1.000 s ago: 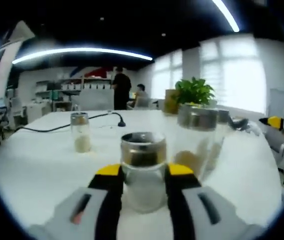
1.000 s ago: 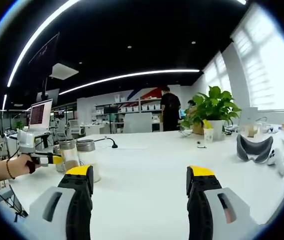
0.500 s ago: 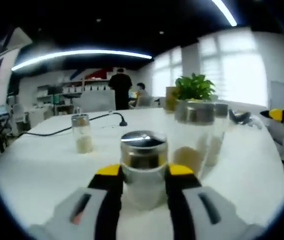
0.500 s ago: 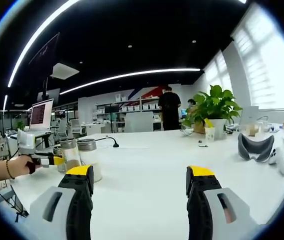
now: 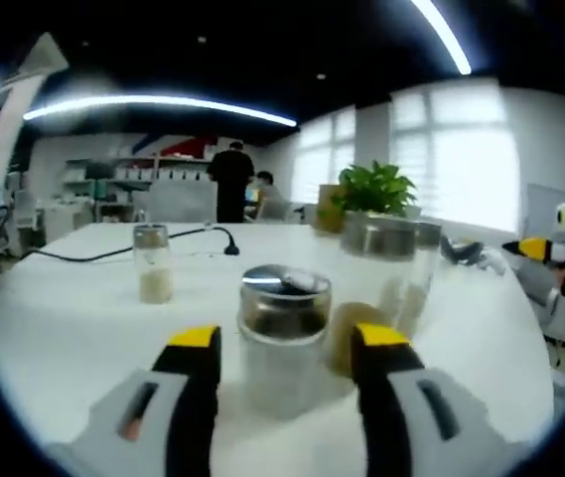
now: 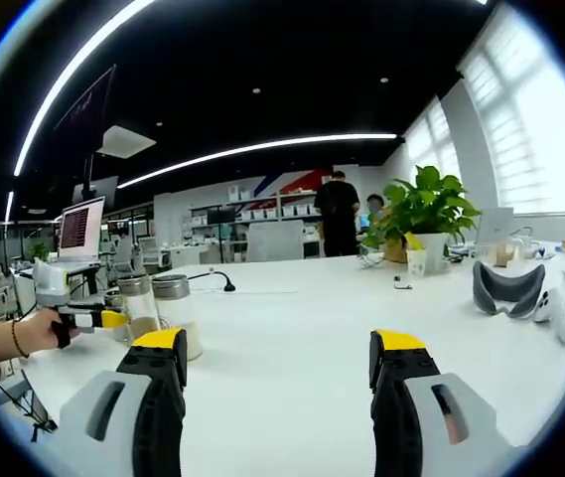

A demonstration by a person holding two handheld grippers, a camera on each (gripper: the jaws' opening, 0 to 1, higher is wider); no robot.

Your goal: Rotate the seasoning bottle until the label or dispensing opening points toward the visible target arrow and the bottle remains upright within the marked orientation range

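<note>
With neighbouring bottles [image 5: 386, 268] crowded just behind on the right, a sweeping turn could knock one over. The seasoning bottle [image 5: 283, 338] stands upright on the white worktop [image 5: 64, 318], between the left gripper [image 5: 284, 363] fingers, which are spread clear of its glass. The right gripper [image 6: 277, 363] hangs open and empty.

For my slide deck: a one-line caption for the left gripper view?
Open hand-held gripper straddling a metal-lidded glass seasoning bottle on a white table.
</note>
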